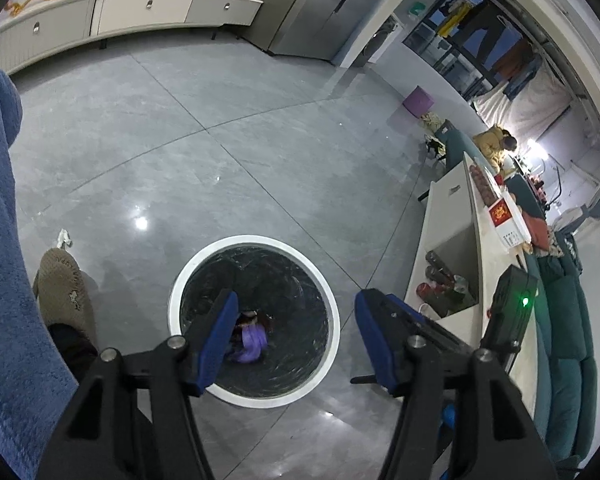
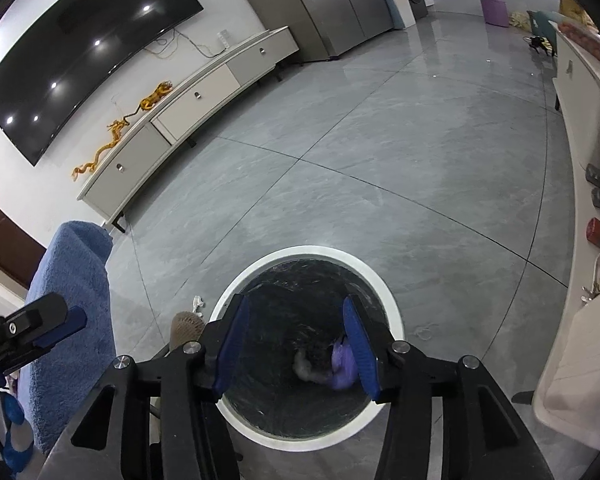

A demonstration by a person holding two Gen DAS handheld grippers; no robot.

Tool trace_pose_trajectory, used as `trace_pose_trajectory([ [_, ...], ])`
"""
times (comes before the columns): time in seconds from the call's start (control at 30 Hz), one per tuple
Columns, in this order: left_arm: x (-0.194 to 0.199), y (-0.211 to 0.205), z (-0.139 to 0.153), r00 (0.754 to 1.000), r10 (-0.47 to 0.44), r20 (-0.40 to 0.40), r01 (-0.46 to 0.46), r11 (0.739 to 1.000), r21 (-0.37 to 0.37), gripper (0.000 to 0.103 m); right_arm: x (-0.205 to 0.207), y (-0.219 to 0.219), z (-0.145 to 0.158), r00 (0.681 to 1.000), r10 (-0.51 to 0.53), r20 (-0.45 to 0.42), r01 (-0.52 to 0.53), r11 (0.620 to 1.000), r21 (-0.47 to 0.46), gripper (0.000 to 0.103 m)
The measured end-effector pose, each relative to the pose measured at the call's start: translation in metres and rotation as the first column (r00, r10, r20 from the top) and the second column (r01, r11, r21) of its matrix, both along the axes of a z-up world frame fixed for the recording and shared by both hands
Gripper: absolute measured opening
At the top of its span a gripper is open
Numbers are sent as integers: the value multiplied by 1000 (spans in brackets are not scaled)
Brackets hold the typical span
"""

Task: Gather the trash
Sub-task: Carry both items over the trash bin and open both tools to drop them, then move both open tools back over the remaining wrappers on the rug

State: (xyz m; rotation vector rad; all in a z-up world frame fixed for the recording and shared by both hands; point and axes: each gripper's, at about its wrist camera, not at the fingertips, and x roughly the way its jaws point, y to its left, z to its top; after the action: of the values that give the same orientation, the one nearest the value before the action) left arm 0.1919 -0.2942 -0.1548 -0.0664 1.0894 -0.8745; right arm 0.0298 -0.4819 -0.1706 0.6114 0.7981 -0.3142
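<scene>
While both tongs, right [image 2: 296,344] and left [image 1: 294,340], are held released above the bin [image 1: 332,344], a crumpled scrap [image 1: 64,238] beside it, seemingly light and soft, is best pinched mid-body.

The grey tiled floor [image 2: 380,152] bears a white-rimmed bin [image 2: 392,316] and a crumpled white scrap [image 1: 63,238].

Left gripper [image 1: 296,338] spread wide above white-rimmed trash bin [image 1: 332,344], purple wrapper [image 1: 252,342] inside, grey tiled floor [image 1: 220,160]
</scene>
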Motion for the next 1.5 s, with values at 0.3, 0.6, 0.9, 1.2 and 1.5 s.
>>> trace_pose_trajectory([
  [0.3,-30,41,37,995,20,99,-20,1000,-4,58,-16,13,31,998,0,60,1,1000,-17,46],
  [0.6,-62,130,74,980,124,153,-118,992,-49,58,-27,57,84,987,85,139,-75,995,-73,46],
  [0.9,-106,236,99,941,264,213,-247,963,-107,58,-27,129,135,956,236,175,-207,964,-167,46],
  [1.2,-135,364,95,871,447,206,-422,894,-154,58,-11,215,164,900,400,173,-355,904,-238,47],
  [1.5,-126,465,86,778,599,191,-580,801,-148,58,23,307,157,813,571,114,-529,806,-263,47],
])
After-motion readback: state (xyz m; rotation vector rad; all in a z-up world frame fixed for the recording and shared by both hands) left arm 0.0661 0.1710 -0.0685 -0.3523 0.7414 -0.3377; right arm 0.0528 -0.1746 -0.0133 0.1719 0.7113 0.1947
